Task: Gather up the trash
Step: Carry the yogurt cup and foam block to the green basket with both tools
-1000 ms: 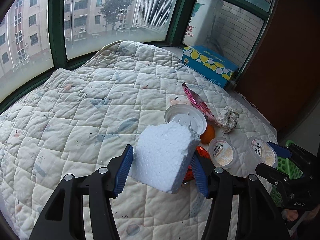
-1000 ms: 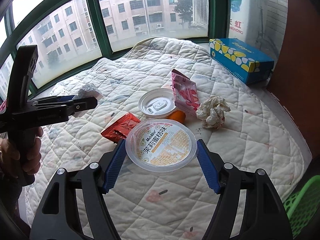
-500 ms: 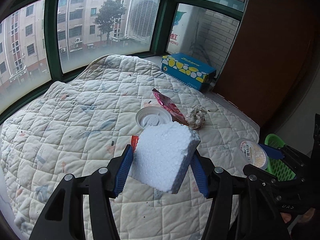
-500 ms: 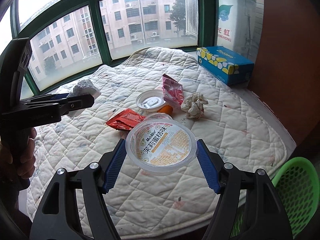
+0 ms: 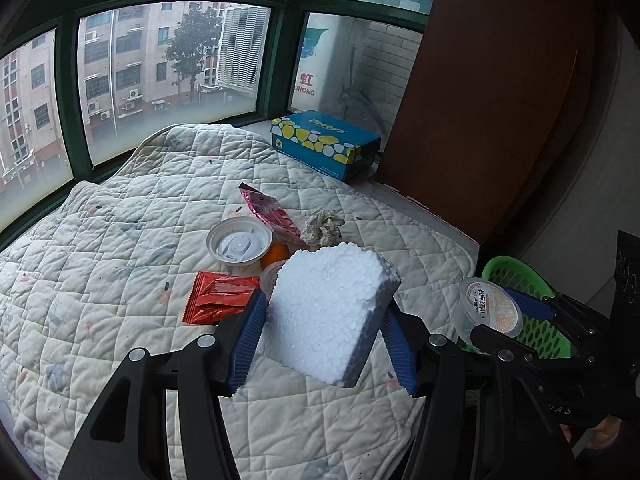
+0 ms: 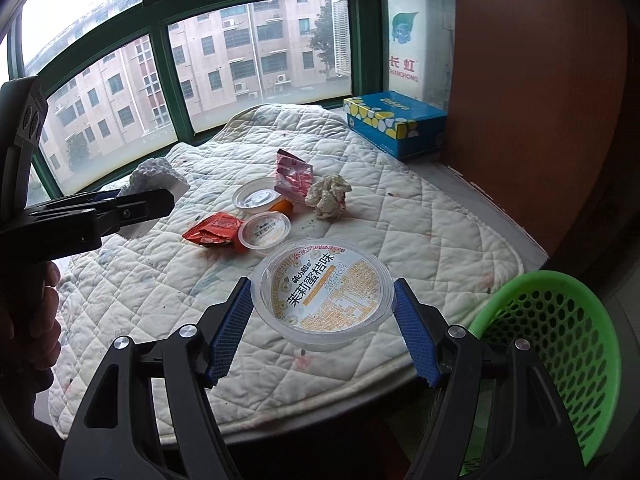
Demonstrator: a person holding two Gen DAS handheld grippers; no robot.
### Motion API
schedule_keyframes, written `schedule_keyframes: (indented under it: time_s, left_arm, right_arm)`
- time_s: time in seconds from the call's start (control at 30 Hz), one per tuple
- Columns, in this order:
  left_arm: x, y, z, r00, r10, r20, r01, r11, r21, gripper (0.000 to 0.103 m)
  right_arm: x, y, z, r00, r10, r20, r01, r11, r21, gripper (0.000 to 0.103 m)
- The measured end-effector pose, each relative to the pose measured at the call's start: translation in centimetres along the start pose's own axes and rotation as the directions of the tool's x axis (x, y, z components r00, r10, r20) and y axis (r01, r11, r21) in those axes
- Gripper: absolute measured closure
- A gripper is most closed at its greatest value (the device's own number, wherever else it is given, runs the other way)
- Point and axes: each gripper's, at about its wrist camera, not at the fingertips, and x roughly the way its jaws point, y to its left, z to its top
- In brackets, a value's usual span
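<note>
My left gripper (image 5: 324, 340) is shut on a white foam block (image 5: 332, 312), held above the quilted table (image 5: 120, 240). My right gripper (image 6: 322, 328) is shut on a clear plastic jelly cup (image 6: 324, 292) with a printed lid, held above the table's near edge, beside a green basket (image 6: 560, 344). The cup (image 5: 488, 308) and basket (image 5: 536, 320) also show in the left wrist view. On the quilt lie a red wrapper (image 6: 212, 232), a second jelly cup (image 6: 264, 232), a white lid (image 6: 256, 200), a pink wrapper (image 6: 294, 176) and a crumpled paper ball (image 6: 328, 196).
A blue tissue box (image 6: 396, 124) stands at the back right by the window. A brown cabinet wall (image 6: 540, 100) rises on the right. Green window frames ring the far side. An orange fruit (image 6: 280, 206) sits by the white lid.
Both grippers have pulled back and up from the table with their loads. The right gripper with the cup has moved toward the green basket, which now shows more fully.
</note>
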Motion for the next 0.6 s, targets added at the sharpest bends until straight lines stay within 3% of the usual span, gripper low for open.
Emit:
schedule_keyframes:
  time_s: [0.6]
  left_arm:
    - [1.2, -7.9, 0.9, 0.993, -0.115, -0.013, 0.116, 0.991, 0.073, 0.048]
  right_arm:
    - [-4.0, -8.4, -3.6, 0.987, -0.158, -0.013, 0.158, 0.978, 0.138, 0.032]
